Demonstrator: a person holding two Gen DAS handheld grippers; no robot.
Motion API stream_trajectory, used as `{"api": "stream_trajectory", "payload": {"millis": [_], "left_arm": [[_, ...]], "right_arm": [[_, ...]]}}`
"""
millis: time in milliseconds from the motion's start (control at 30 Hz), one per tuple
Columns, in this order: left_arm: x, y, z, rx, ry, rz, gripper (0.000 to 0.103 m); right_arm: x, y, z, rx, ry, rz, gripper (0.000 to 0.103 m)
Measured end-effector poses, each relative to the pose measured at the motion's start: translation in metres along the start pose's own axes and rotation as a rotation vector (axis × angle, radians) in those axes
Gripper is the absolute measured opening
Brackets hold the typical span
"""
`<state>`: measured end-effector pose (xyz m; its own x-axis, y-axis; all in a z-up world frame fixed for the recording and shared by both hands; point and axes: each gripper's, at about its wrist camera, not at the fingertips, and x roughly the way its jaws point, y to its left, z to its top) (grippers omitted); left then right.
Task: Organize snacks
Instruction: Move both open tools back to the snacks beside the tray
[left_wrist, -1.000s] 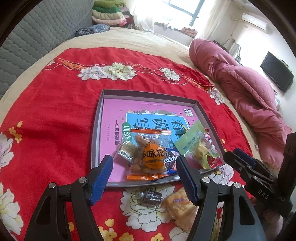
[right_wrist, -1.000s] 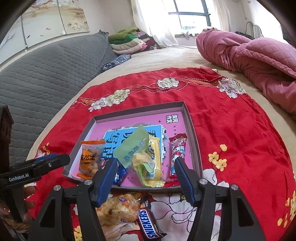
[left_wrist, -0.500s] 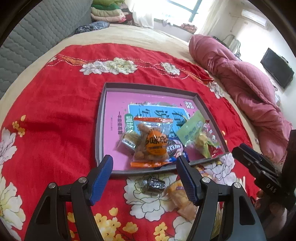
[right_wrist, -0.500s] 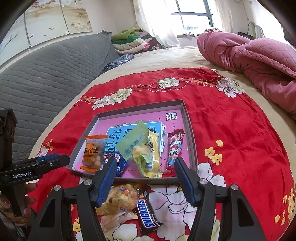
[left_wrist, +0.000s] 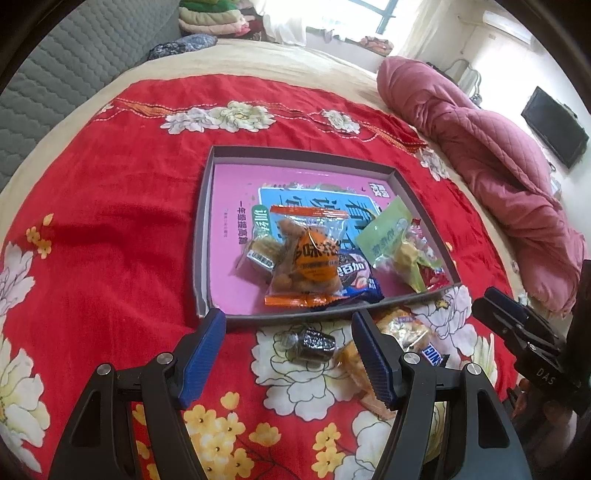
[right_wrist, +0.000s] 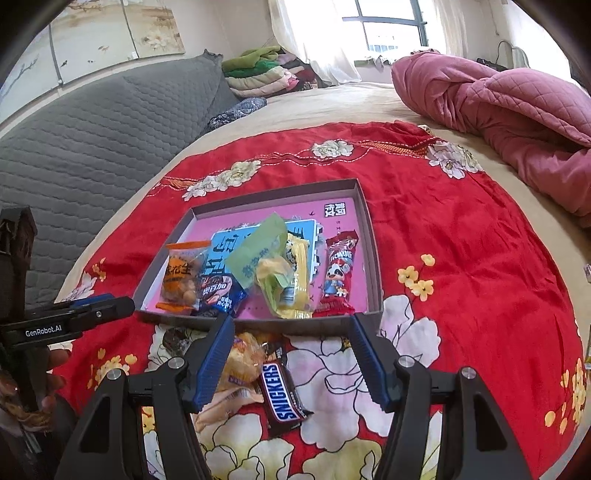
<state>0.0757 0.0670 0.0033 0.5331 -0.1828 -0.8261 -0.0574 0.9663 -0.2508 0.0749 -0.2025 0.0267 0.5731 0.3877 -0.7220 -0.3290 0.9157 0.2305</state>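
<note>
A grey-rimmed tray (left_wrist: 201, 236) with a pink book in it lies on the red flowered cloth. It holds an orange peanut pack (left_wrist: 308, 266), a green pack (left_wrist: 388, 236) and a red panda pack (right_wrist: 338, 273), among others. Loose on the cloth in front of the tray are a dark wrapped candy (left_wrist: 314, 345), a yellow snack bag (right_wrist: 243, 360) and a Snickers bar (right_wrist: 282, 395). My left gripper (left_wrist: 288, 321) hovers open above the dark candy. My right gripper (right_wrist: 291, 321) hovers open above the Snickers and the yellow bag. Neither holds anything.
The cloth covers a beige bed. A rumpled pink quilt (right_wrist: 517, 110) lies at the right, a grey quilted headboard (right_wrist: 92, 129) at the left, folded clothes (right_wrist: 266, 70) at the far end. A hand (right_wrist: 51, 373) grips the left tool's handle.
In both views the tray sits a little farther away, and the loose snacks in front of it show more fully. Both sets of jaws stand as wide as before.
</note>
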Motion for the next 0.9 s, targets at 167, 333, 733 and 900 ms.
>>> {"api": "stream_trajectory", "payload": {"millis": [167,333,733,900], "left_arm": [[0.001,-0.001,-0.005,0.003,0.014,0.001,0.072],[0.004,-0.003,-0.008,0.007,0.032,0.001,0.072],[0.016,-0.005,-0.014,0.013,0.075,-0.002,0.072],[0.022,-0.006,-0.017,0.025,0.098,0.0,0.072]], "right_arm": [[-0.001,0.003,-0.005,-0.016,0.018,0.001,0.064],[0.002,0.004,-0.015,-0.032,0.054,0.004,0.064],[0.015,0.011,-0.036,-0.096,0.157,-0.013,0.064],[0.024,0.013,-0.043,-0.122,0.198,-0.027,0.064]]}}
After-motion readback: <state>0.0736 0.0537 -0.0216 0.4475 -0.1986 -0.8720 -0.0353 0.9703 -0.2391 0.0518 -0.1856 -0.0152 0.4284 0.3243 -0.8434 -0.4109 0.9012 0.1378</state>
